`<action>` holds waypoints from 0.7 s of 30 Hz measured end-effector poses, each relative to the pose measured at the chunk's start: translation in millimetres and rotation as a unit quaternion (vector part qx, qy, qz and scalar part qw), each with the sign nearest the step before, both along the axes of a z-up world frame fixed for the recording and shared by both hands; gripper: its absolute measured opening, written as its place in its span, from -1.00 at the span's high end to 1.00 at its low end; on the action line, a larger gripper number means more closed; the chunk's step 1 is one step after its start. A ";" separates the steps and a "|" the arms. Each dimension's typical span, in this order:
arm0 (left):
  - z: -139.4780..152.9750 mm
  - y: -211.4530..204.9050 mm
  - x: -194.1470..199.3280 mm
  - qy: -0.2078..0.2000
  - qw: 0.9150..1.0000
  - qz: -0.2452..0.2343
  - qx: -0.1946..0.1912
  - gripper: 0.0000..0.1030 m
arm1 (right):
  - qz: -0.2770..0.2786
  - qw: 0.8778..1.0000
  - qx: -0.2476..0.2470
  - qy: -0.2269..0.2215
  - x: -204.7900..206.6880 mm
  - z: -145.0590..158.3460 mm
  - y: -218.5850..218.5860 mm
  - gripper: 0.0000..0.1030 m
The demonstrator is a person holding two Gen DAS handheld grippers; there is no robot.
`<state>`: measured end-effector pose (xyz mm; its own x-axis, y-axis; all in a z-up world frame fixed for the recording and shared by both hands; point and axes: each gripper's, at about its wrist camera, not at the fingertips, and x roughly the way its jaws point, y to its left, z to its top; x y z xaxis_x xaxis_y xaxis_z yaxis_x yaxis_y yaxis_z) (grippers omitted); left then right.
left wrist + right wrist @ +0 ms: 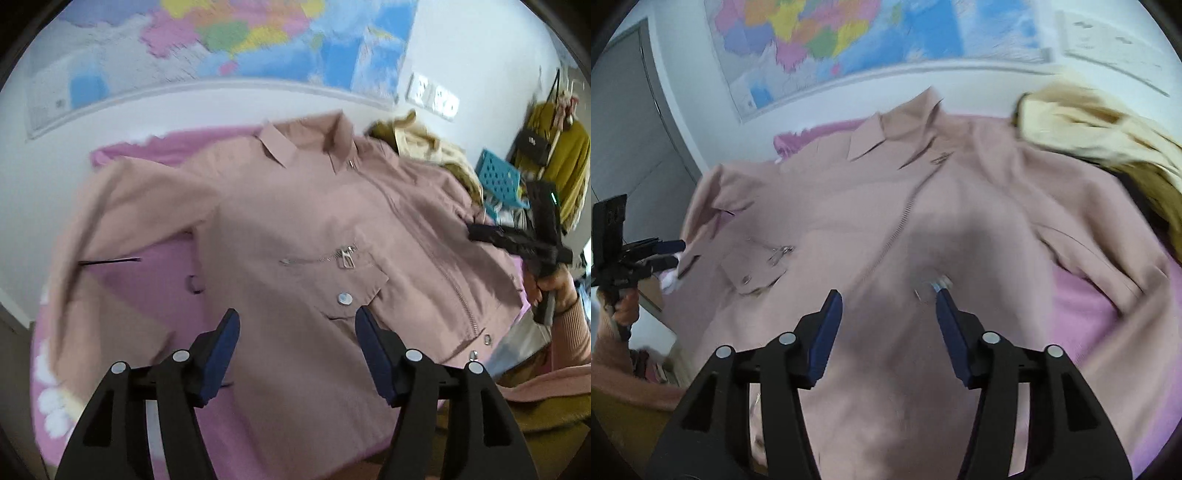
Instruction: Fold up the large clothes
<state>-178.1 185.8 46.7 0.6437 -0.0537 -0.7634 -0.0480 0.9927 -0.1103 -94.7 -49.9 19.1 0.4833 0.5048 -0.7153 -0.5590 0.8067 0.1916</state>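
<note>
A dusty-pink zip jacket (295, 221) lies spread front-up on a pink bedsheet (162, 273), collar toward the wall. It also fills the right wrist view (923, 221). My left gripper (297, 317) is open and empty, hovering above the jacket's lower front near the snap pocket (345, 297). My right gripper (888, 295) is open and empty above the jacket's lower middle, beside the zip (897, 229). The right gripper also shows in the left wrist view (517, 240) over the jacket's right edge. The left gripper shows in the right wrist view (670, 253) at the jacket's left edge.
A heap of cream and mustard clothes (1108, 147) lies at the jacket's far right. A wall map (221, 44) hangs behind the bed. A blue perforated basket (500, 177) and hanging bags and clothes (554, 147) stand to the right. A grey door (631, 140) is at left.
</note>
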 end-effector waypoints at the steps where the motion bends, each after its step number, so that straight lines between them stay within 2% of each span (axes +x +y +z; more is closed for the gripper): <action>1: -8.6 -1.3 13.8 0.012 1.000 -0.002 0.006 -0.21 | 0.003 1.000 -0.013 0.005 16.3 -6.0 14.9 -0.01; 3: -19.8 2.8 38.4 0.035 0.999 0.001 0.014 -0.18 | -0.001 1.000 -0.024 0.017 39.5 -12.7 31.3 -0.01; 6: -25.0 10.9 61.2 0.038 0.999 0.004 0.010 -0.18 | -0.015 0.999 -0.042 0.031 70.8 -23.7 44.0 0.01; 8: -25.5 17.3 78.7 0.038 0.999 0.011 0.005 -0.18 | -0.021 0.997 -0.050 0.048 85.4 -34.2 48.5 0.27; 9: -26.0 19.6 86.4 0.039 0.999 0.012 0.004 -0.18 | -0.023 0.997 -0.053 0.054 94.3 -40.5 49.7 0.34; 11: -26.8 22.3 98.0 0.038 0.999 0.012 0.004 -0.18 | -0.020 0.997 -0.060 0.042 99.2 -40.5 52.1 0.77; 12: -26.9 22.7 104.6 0.038 0.999 0.012 0.005 -0.18 | -0.023 0.997 -0.055 0.042 103.2 -38.5 51.9 0.91; 13: -26.7 23.7 111.1 0.038 0.999 0.012 0.007 -0.18 | -0.026 0.997 -0.053 0.042 105.6 -37.1 51.6 0.98; 18: -25.8 26.5 143.0 0.037 0.999 0.014 0.022 -0.18 | -0.038 0.998 -0.014 0.043 120.5 -32.3 46.0 0.98; 21: -29.2 23.0 156.1 0.044 0.999 0.008 0.024 -0.18 | -0.028 0.997 0.002 0.070 118.5 -37.8 32.5 0.92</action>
